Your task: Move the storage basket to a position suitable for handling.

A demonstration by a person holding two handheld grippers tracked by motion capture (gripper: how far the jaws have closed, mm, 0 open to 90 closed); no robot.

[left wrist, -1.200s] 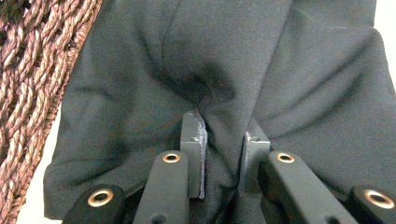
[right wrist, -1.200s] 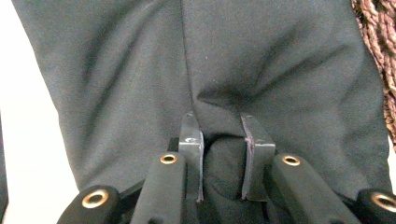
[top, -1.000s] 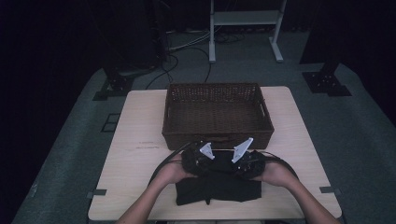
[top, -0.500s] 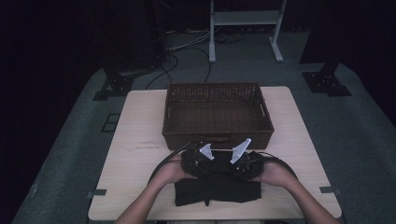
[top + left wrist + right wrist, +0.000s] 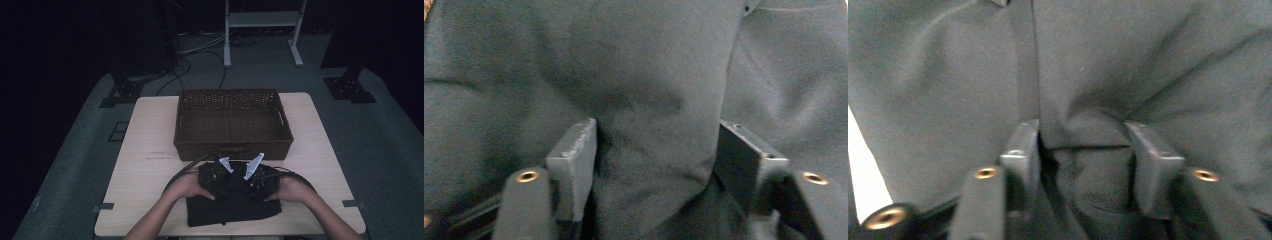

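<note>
Behind the dark cloth [image 5: 232, 207] at the table's [image 5: 150, 165] near edge, a wicker basket [image 5: 232, 122] sits empty; left gripper [image 5: 212, 175] and right gripper [image 5: 260, 180] jaws, just opening, straddle cloth folds.

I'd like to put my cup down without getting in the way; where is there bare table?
Free: pale wooden tabletop left of the brown wicker basket, and right of it. Crowded: front edge, with black folded cloth and both claws.

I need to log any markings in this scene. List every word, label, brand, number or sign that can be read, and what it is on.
No text can be read.
Table: a faint dark line of marks left of the basket, too small and blurred to read.
Dark cloth: no print or label shows in the high view or either gripper view.
Basket: no label shows.
</note>
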